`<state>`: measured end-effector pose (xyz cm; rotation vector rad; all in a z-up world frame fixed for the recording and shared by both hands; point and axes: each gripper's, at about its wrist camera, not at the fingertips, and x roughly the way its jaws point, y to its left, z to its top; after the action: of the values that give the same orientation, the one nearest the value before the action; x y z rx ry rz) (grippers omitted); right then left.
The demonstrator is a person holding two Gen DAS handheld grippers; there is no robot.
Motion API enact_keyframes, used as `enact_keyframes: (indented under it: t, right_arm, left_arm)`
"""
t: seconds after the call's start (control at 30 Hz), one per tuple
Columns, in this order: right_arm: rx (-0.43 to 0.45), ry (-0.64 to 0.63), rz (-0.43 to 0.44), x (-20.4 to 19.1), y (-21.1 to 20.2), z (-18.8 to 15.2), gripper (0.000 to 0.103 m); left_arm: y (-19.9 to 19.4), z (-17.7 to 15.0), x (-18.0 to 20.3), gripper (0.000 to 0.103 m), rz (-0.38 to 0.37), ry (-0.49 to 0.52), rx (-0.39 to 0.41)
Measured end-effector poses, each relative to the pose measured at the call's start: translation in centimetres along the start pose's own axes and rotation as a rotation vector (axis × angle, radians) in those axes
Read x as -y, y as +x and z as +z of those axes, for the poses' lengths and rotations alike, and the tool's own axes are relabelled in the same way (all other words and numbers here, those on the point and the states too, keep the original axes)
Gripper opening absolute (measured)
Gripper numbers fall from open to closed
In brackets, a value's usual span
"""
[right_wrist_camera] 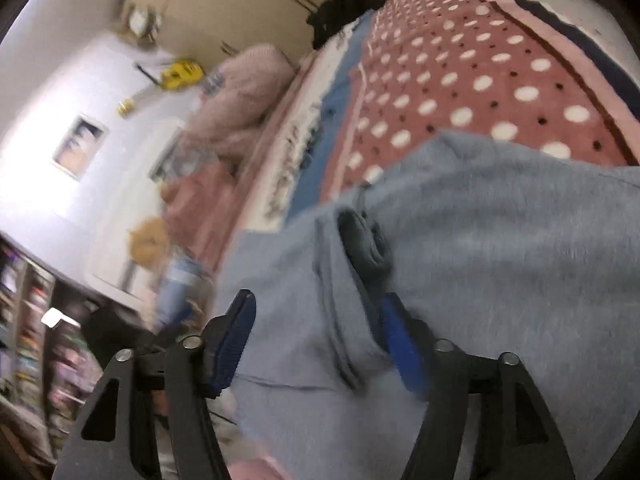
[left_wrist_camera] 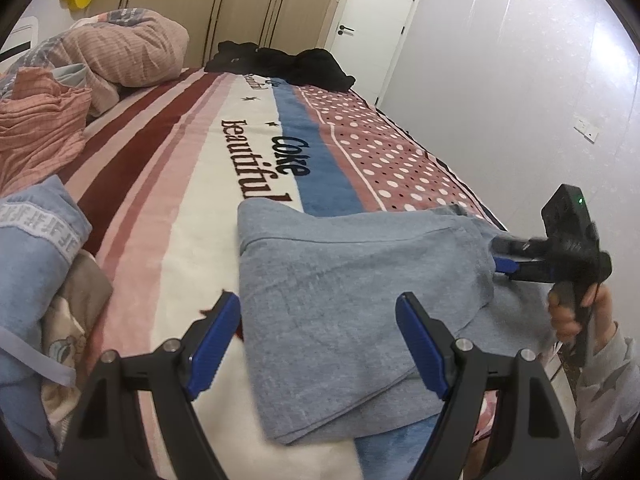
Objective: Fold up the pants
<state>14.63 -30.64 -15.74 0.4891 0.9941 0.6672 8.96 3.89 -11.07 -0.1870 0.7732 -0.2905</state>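
Grey pants (left_wrist_camera: 352,280) lay folded on the striped, dotted bed (left_wrist_camera: 192,184); left gripper (left_wrist_camera: 320,344) wide, right gripper (right_wrist_camera: 316,344) apart around fabric.

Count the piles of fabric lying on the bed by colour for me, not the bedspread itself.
Grey: 1, the folded pants
Black: 1, the clothes heap at the far end
Pink: 2, the quilt and the crumpled cloth
Light blue: 1, the garment at the near left
Total: 5

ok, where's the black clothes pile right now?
In the left wrist view the black clothes pile sits at the far end of the bed, in front of the wardrobe doors, left of the white door.
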Motion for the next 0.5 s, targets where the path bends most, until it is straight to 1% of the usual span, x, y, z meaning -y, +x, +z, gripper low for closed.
enact_keyframes:
  t: [0.03, 0.07, 0.1, 0.13, 0.17, 0.2, 0.23, 0.27, 0.3, 0.4, 0.47, 0.5]
  right_arm:
    - [0.003, -0.028, -0.028, -0.3, 0.3, -0.3, 0.062]
    - [0.0, -0.057, -0.035, -0.7, 0.8, -0.4, 0.061]
    - [-0.011, -0.063, -0.017, -0.8, 1.2, -0.4, 0.058]
    - [-0.034, -0.061, 0.01, -1.1, 1.8, -0.5, 0.038]
    - [-0.074, -0.075, 0.036, -1.7, 2.6, -0.7, 0.009]
    - [-0.088, -0.112, 0.015, -2.4, 2.8, -0.9, 0.003]
    - [-0.064, -0.171, -0.044, -3.4, 2.4, -1.4, 0.003]
    - [-0.034, -0.2, -0.092, -4.1, 1.9, -1.7, 0.002]
    - [-0.006, -0.188, -0.124, -4.3, 1.0, -1.8, 0.002]
    - [0.027, -0.066, -0.121, -2.6, -1.7, -2.3, 0.002]
    - [0.05, -0.056, -0.165, -1.7, -3.3, -2.9, 0.001]
    - [0.057, -0.028, -0.175, -0.7, -4.2, -3.2, 0.001]
  left_arm:
    - [-0.1, 0.0, 0.1, 0.077, -0.002, 0.002, 0.001]
    - [-0.2, 0.0, 0.2, 0.077, -0.002, 0.007, 0.001]
    - [-0.3, -0.1, 0.4, 0.077, 0.001, 0.013, 0.001]
    - [-0.4, -0.1, 0.5, 0.077, 0.007, 0.017, 0.001]
    - [-0.4, -0.1, 0.5, 0.077, 0.009, 0.018, 0.001]
    - [-0.5, -0.1, 0.5, 0.077, 0.012, 0.019, 0.001]
    - [-0.6, -0.1, 0.5, 0.077, 0.013, 0.019, 0.002]
    - [-0.6, -0.2, 0.5, 0.077, 0.014, 0.018, 0.002]
    - [-0.6, -0.2, 0.5, 0.077, 0.015, 0.019, 0.001]
    - [-0.4, -0.3, 0.7, 0.077, 0.012, 0.022, -0.007]
    - [-0.1, -0.2, 0.9, 0.077, 0.007, 0.024, -0.013]
    - [0.1, -0.2, 1.2, 0.077, 0.006, 0.026, -0.016]
